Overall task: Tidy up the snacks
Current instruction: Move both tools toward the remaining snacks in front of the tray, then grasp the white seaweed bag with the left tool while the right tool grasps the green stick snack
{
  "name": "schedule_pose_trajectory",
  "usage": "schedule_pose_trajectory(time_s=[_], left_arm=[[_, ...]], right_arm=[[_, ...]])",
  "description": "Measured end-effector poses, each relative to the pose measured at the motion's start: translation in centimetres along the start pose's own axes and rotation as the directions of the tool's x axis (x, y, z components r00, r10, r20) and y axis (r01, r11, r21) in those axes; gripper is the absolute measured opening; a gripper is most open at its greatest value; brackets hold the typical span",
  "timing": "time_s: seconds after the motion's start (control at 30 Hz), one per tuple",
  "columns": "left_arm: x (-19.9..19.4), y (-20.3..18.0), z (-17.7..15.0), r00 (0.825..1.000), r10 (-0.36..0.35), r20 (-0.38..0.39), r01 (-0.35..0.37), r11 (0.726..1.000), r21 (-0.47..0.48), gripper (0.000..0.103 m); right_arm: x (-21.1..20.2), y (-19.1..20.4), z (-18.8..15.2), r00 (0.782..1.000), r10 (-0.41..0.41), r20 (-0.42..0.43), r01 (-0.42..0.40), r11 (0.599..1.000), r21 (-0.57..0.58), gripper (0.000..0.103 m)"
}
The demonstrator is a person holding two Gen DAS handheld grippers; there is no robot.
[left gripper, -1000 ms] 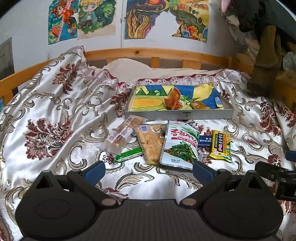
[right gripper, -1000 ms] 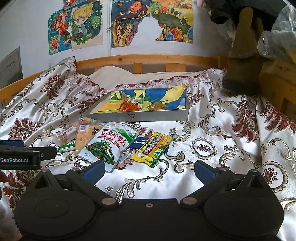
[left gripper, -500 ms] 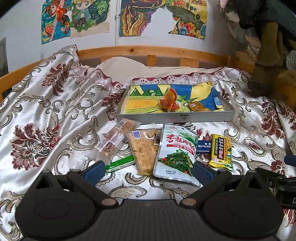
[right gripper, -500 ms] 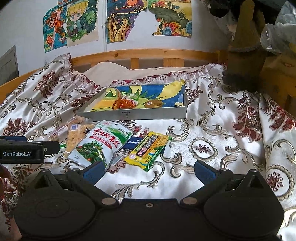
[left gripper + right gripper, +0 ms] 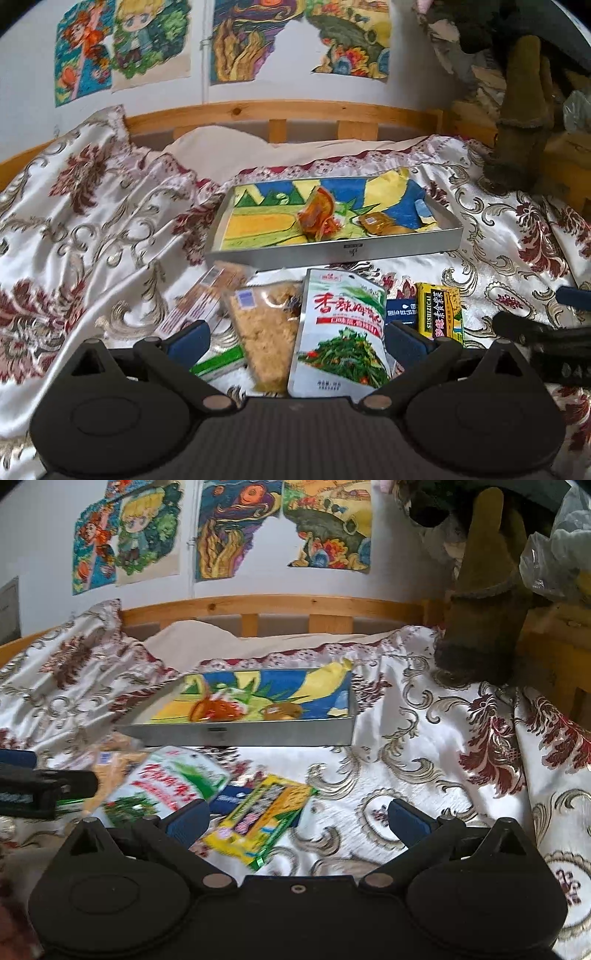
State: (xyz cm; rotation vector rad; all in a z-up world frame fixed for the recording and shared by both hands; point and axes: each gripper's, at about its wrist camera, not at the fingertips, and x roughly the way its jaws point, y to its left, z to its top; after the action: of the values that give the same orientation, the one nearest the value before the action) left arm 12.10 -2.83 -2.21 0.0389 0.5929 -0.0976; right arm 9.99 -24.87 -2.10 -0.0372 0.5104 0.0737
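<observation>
both grippers spread wide, empty: left gripper over green pouch, right gripper beside yellow packet; bare bedspread right of tray.

Dark-blue packet mostly under neighbouring packs

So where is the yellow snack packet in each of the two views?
Left wrist view: the yellow snack packet lies right of centre, beside the green-and-white vegetable pouch.
Right wrist view: the packet lies lower centre-left, tilted, blurred.
Shared landmark: the metal tray behind the loose snacks.
</observation>
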Motion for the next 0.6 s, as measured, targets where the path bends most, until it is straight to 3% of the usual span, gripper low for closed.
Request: schedule_pose_trajectory(time_s=[0.23,0.33,0.6], left_arm=[[2.0,-1.1,0.5,0.995,-0.096,-0.029,0.098,0.993,0.071,0.102],[3.3,-1.8,0.8,0.988,-0.134,-0.073,0.141,0.984,0.109,0.102],[6.9,-3.2,0.9,0.977,-0.125,-0.171,0.16,0.963,0.214,0.102]], right_arm=[[3.5,-1.2,0.5,0.997,0.058,-0.044,-0.057,0.998,0.036,0.1],[5.0,-1.6,0.5,0.993,0.09,-0.074,-0.086,0.995,0.057,0.093],[8.9,-1.9,0.9,0.962,0.204,-0.18,-0.181,0.974,0.137,0.083]])
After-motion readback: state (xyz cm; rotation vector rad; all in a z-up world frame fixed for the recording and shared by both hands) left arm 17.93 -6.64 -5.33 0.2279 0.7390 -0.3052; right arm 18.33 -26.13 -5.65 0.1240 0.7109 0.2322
